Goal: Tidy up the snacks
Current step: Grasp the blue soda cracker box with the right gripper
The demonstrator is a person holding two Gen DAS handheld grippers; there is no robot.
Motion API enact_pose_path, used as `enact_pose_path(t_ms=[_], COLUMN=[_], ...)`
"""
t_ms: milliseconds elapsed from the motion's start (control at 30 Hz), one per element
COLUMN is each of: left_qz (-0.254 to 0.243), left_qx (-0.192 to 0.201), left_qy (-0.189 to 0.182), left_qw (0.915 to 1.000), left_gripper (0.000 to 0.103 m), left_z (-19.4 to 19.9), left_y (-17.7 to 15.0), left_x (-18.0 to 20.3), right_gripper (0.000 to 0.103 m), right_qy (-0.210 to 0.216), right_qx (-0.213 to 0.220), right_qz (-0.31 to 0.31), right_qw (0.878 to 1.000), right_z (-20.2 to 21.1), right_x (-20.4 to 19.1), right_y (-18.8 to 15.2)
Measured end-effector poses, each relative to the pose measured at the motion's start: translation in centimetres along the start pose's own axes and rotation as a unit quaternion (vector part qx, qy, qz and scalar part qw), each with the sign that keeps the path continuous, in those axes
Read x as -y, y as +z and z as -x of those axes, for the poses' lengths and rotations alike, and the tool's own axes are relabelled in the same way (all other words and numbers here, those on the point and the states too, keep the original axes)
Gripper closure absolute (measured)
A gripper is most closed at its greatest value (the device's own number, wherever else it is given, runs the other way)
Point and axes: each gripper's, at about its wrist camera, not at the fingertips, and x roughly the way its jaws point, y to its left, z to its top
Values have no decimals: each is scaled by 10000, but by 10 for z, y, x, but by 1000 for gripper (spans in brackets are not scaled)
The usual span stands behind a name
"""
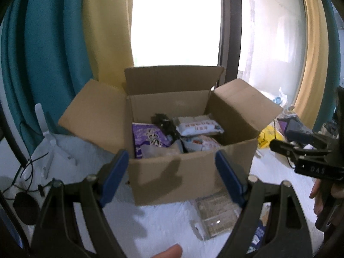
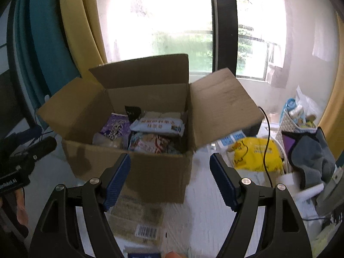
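Observation:
An open cardboard box (image 1: 189, 176) (image 2: 154, 172) stands on the white table with its flaps spread. Inside lie a purple snack bag (image 1: 148, 139) (image 2: 116, 126), a white packet with red lettering (image 1: 197, 126) (image 2: 159, 125) and another printed packet (image 1: 202, 143) (image 2: 150, 144). A clear packet of crackers (image 1: 215, 217) (image 2: 137, 215) lies on the table against the box's front wall. My left gripper (image 1: 171, 153) (image 2: 38, 137) is open and empty before the box front. My right gripper (image 2: 169, 157) (image 1: 288, 139) is open and empty at the box's front right corner.
A yellow snack bag (image 2: 255, 154), a white lattice basket (image 2: 288, 124) with small items and a grey cloth (image 2: 311, 157) crowd the right side. Black cables (image 1: 28, 172) and a dark round object sit at the left. Teal and yellow curtains and a window stand behind the box.

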Motion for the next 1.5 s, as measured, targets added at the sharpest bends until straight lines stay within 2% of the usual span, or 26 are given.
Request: enact_pose_path(t_ms=[300,633,967,1200,1333,1500], left_qz=[-9,-71,-138,-186,-170,-119], left_qx=[-281,-910,-1409,-1535,-1536,-1511], left_qy=[-61,-264,-319,-386,-458,-533], left_qw=[9996,9955,9894,9872,9869,9870], left_gripper=[19,19,19,19,19,19], left_z=[3,-7,-16,-14,-11,-7], left_y=[-34,-88,-132,-146,-148,-149], left_x=[10,33,48,48,45,40], right_gripper=[24,24,24,24,24,24], right_qy=[-12,-244,-85,198,424,234], right_qx=[-246,-747,-1313,-1636,-1733,-1725], right_qz=[-132,-308,-678,-889,-982,-1031], right_qw=[9996,9964,9890,9823,9790,9793], right_z=[3,-10,-7,7,8,-10], right_x=[11,35,47,26,8,-3], right_y=[-37,-90,-144,-170,-173,-161])
